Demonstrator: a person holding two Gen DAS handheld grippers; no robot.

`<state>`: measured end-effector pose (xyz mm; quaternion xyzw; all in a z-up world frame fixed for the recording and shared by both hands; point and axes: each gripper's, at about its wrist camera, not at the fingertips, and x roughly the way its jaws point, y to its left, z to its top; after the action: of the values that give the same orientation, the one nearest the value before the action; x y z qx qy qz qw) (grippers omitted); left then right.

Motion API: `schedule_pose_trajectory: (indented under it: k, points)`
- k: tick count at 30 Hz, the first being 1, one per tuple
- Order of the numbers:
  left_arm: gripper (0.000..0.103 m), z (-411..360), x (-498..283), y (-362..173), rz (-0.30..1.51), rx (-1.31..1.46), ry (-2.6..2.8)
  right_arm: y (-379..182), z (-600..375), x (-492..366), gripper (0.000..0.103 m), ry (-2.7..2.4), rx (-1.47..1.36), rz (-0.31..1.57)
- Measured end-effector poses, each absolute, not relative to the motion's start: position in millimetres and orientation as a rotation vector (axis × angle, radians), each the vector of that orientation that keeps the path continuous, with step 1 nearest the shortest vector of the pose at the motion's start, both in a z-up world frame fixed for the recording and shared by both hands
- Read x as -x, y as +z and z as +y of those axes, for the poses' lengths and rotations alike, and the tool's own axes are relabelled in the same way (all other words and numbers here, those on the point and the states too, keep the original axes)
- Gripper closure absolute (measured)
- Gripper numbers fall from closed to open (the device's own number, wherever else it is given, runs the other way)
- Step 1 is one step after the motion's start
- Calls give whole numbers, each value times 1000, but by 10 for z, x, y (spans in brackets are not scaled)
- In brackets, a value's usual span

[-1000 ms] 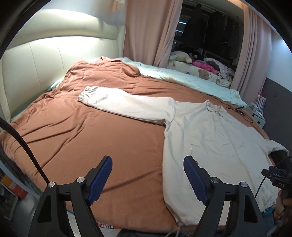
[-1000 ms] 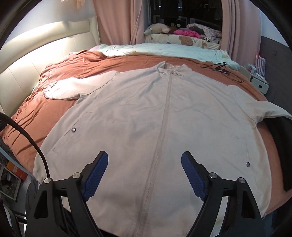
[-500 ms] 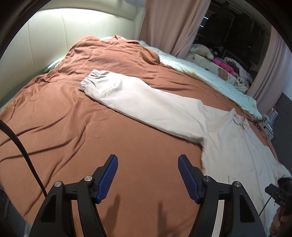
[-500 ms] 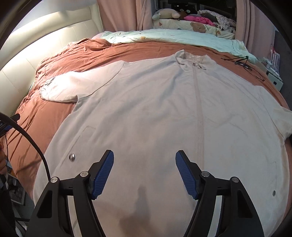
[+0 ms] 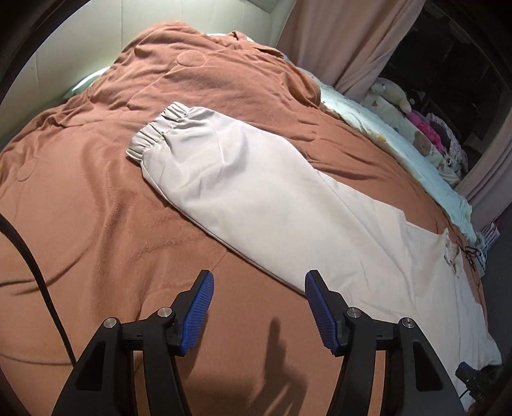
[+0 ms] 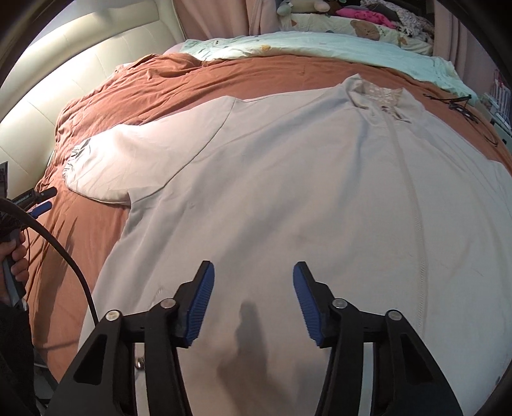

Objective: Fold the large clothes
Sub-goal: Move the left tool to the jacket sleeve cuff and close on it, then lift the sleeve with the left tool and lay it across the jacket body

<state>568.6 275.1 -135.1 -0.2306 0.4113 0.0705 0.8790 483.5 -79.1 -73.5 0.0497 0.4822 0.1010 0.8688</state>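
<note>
A wide bed (image 6: 179, 86) fills both views, covered by one rumpled rust-brown blanket (image 5: 96, 204) that runs up to a cream padded headboard (image 6: 80, 73). Along the far edge of the bed lies one pale mint quilt (image 6: 320, 48), and beyond it a heap of soft toys and bright clothes (image 6: 368, 16) sits against a dark window, too small to count. Dusty pink curtains (image 5: 339, 41) hang on either side of that window.

One large beige zip-front jacket (image 6: 288, 179) lies spread flat on the blanket, front up, collar toward the quilt. One long sleeve with a gathered elastic cuff (image 5: 256, 192) stretches out straight across the blanket toward the headboard; the other sleeve is cut off at the right edge of the right wrist view.

There are two tools, each with two ribbed blue pads. The left tool (image 5: 257, 307) hangs above bare blanket just beside the lower edge of the sleeve; its jaws have just been closing, they stand apart, and nothing is between them. The right tool (image 6: 252, 300) hangs above the jacket's lower front, left of the zip; its jaws have just been closing too, stand apart, and clamp no cloth. A person's hand (image 6: 14, 256) shows at the left edge of the right wrist view.
</note>
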Motion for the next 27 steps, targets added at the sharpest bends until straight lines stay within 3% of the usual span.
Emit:
schedule_pose_trajectory:
  k: [4, 8, 12, 14, 16, 27]
  points:
    - [43, 3006, -5987, -1589, 898, 541, 182, -867, -670, -5149, 62, 212, -114, 1034]
    - [54, 3275, -6230, -1805, 931, 625, 217, -949, -562, -5346, 63, 216, -128, 1044]
    - [78, 3423, -6403, -1850, 933, 617, 307, -975, -432, -5503, 68, 240, -144, 1045]
    - [96, 3440, -6408, -1779, 925, 626, 316, -998, -346, -5586, 70, 265, -163, 1049]
    - [100, 3414, -6378, -1650, 901, 609, 312, -1029, -284, -5652, 78, 284, -178, 1058]
    - [101, 2899, -6335, -453, 777, 474, 161, -1435, 146, -6103, 82, 393, -289, 1152]
